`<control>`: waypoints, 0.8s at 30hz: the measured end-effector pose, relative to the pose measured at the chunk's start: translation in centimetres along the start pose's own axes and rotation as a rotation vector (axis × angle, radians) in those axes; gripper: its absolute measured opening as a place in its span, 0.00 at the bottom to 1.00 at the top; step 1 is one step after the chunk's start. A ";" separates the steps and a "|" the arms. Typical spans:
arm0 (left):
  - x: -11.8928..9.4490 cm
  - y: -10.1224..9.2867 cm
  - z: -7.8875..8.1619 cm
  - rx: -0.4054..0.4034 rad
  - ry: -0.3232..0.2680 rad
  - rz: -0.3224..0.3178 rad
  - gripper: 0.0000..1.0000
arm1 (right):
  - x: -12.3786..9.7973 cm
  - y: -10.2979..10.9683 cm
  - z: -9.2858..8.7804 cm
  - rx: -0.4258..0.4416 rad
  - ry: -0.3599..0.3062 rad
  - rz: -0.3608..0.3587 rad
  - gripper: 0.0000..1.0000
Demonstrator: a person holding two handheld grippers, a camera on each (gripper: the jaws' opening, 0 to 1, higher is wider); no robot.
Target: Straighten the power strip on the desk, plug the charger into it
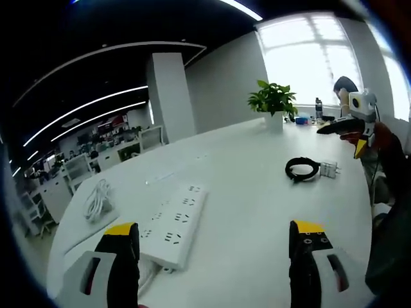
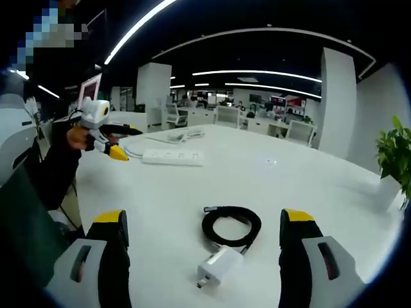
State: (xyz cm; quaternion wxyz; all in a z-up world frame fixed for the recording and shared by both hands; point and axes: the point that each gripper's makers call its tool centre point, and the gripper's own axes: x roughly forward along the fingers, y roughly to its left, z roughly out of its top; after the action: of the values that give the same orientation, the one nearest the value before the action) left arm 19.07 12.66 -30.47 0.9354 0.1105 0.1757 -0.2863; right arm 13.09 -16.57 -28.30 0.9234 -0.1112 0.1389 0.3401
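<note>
A white power strip (image 1: 174,224) lies at an angle on the white desk (image 1: 250,205), just ahead of my left gripper (image 1: 215,240), which is open with nothing between its jaws. The strip's coiled white cord (image 1: 97,200) rests to its left. A white charger (image 2: 218,266) with a coiled black cable (image 2: 231,224) lies between the jaws of my open right gripper (image 2: 204,231), a little ahead of them. The charger (image 1: 329,169) and cable (image 1: 302,169) also lie far right in the left gripper view, below the right gripper (image 1: 350,131). The power strip (image 2: 172,156) lies far left by the left gripper (image 2: 109,144).
A potted green plant (image 1: 273,102) stands at the desk's far edge near bottles (image 1: 318,108) by the window. The plant (image 2: 393,154) is at the right edge in the right gripper view. Office chairs (image 2: 221,115) and desks stand beyond. A person's sleeve (image 2: 45,173) is at left.
</note>
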 end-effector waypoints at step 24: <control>1.5 0.7 0.9 0.003 0.010 -0.004 0.99 | 0.1 0.0 -0.3 0.008 0.001 0.002 0.99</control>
State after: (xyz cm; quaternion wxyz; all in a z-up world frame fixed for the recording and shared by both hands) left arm 20.88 12.16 -30.14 0.9338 0.1131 0.1801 -0.2877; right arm 13.10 -16.65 -28.64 0.9233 -0.1077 0.1410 0.3405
